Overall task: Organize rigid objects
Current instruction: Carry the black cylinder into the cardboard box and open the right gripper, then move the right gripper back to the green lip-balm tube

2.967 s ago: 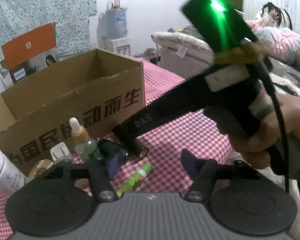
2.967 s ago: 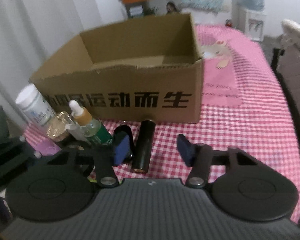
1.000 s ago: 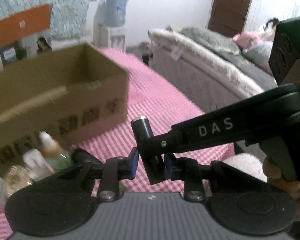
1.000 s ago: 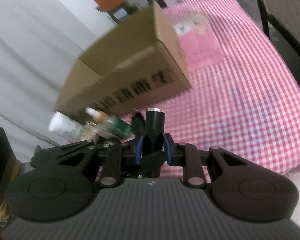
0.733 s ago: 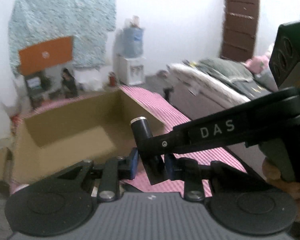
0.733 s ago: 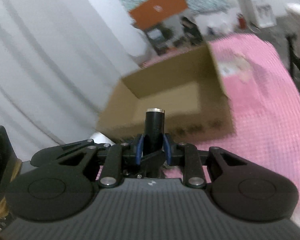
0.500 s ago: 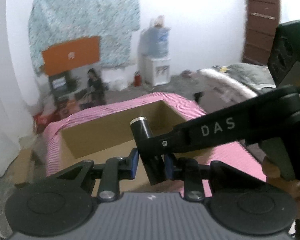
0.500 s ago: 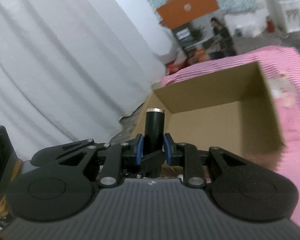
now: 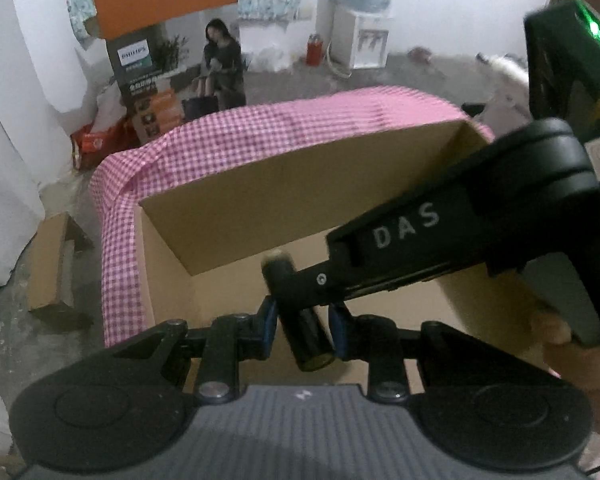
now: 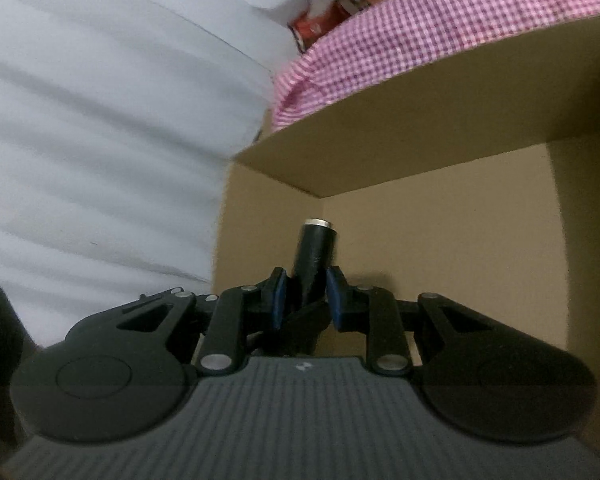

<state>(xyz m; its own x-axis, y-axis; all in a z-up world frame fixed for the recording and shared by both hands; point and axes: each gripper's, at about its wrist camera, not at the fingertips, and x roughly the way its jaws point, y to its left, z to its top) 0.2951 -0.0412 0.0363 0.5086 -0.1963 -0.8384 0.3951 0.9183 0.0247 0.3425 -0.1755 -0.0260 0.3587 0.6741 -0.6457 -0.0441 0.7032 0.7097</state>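
Note:
A black cylinder (image 9: 309, 342) with a silver cap (image 10: 318, 223) hangs over the open cardboard box (image 9: 300, 192). My left gripper (image 9: 302, 326) is shut on its lower part between the blue pads (image 9: 269, 320). My right gripper (image 9: 296, 280) reaches in from the right, marked DAS, and clamps the same cylinder nearer the cap. In the right wrist view the right gripper (image 10: 306, 300) is shut on the cylinder (image 10: 315, 252), which points up toward the box's inner corner (image 10: 440, 240). The box's brown floor shows bare below.
The box stands on a pink checked cloth (image 9: 204, 148). A white curtain (image 10: 100, 120) hangs at its left. On the floor lie a small carton (image 9: 50, 260), stacked orange-topped boxes (image 9: 148, 64) and a water dispenser (image 9: 360, 36). A hand (image 9: 572, 356) grips the right tool.
Both grippers have carried the cylinder together from the table in front of the box to above its opening, tilting downward. The bottles in front of the box have dropped out of view.

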